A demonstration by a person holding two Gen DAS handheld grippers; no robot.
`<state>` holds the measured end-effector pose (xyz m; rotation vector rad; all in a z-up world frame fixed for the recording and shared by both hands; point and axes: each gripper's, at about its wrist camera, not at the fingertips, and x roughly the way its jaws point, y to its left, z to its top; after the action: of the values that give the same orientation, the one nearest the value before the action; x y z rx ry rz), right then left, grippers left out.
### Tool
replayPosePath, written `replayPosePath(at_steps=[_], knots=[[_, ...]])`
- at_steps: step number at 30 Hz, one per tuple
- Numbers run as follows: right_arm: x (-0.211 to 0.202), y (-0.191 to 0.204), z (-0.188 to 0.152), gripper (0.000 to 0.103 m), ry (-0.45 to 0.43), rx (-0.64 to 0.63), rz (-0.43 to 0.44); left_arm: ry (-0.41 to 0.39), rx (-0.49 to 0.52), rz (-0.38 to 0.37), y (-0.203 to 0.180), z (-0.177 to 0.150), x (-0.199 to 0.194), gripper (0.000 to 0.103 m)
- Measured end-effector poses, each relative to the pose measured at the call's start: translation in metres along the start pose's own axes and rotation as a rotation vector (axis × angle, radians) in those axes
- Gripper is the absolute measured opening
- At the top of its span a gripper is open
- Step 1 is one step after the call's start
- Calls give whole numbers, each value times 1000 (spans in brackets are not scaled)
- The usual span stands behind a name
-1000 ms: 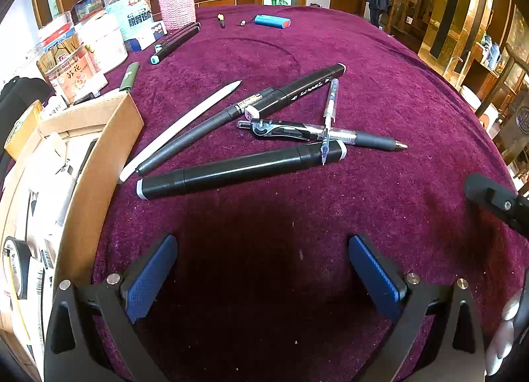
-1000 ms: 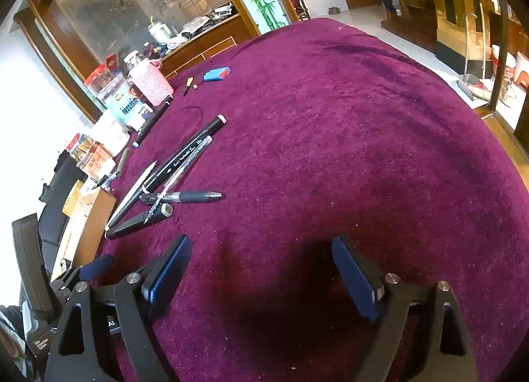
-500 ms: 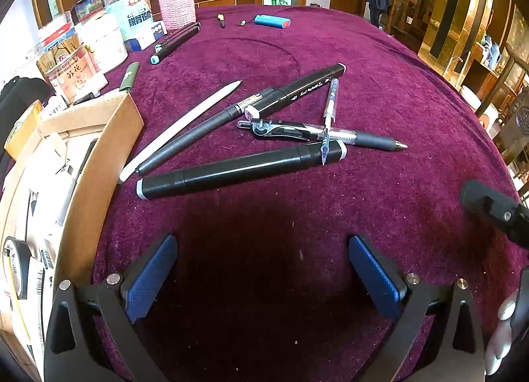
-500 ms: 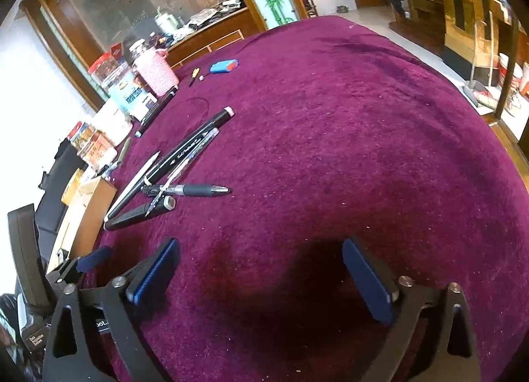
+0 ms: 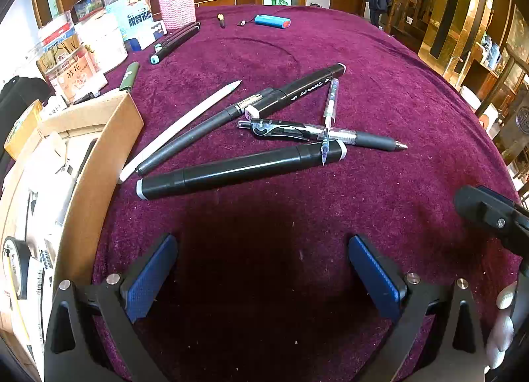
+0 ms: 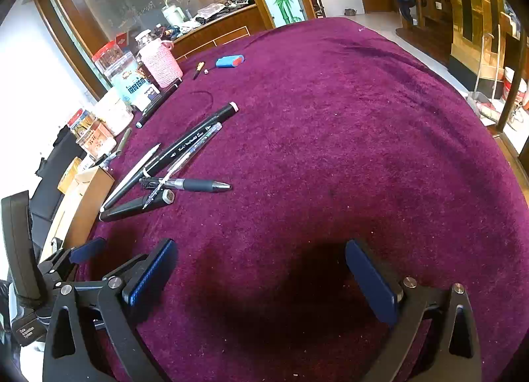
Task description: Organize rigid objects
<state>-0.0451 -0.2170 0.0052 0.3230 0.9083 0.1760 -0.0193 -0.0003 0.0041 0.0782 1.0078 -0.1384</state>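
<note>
Both my tools released, nothing between pads. Left tool [image 5: 261, 269] over bare purple counter [image 5: 380, 91], right tool [image 6: 261, 276] likewise. Pens just ahead of left tool in a loose pile: fat black marker [image 5: 241, 168] nearest, click pen [image 5: 317, 133] beyond it, clear pen [image 5: 329, 117] crossing both. Cardboard box [image 5: 99, 163] at left edge.

The left gripper [image 5: 261, 274] has two black, triangular-framed fingers with open cut-outs, each fitted with a ribbed blue pad [image 5: 150, 277] and fixed with round silver screws [image 5: 113, 278]. The right gripper [image 6: 261, 277] is built the same, with blue pads [image 6: 372, 282] and silver screws [image 6: 409, 282].
</note>
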Motion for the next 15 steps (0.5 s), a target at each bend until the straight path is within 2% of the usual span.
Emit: replayPosePath(at_steps=[8,15], knots=[[0,-1,0,102,-2,5,8,0,-37,25,-1,0,0,103],[7,14,0,102,35,-74,-97,0,-41,28,-1,0,0,103]])
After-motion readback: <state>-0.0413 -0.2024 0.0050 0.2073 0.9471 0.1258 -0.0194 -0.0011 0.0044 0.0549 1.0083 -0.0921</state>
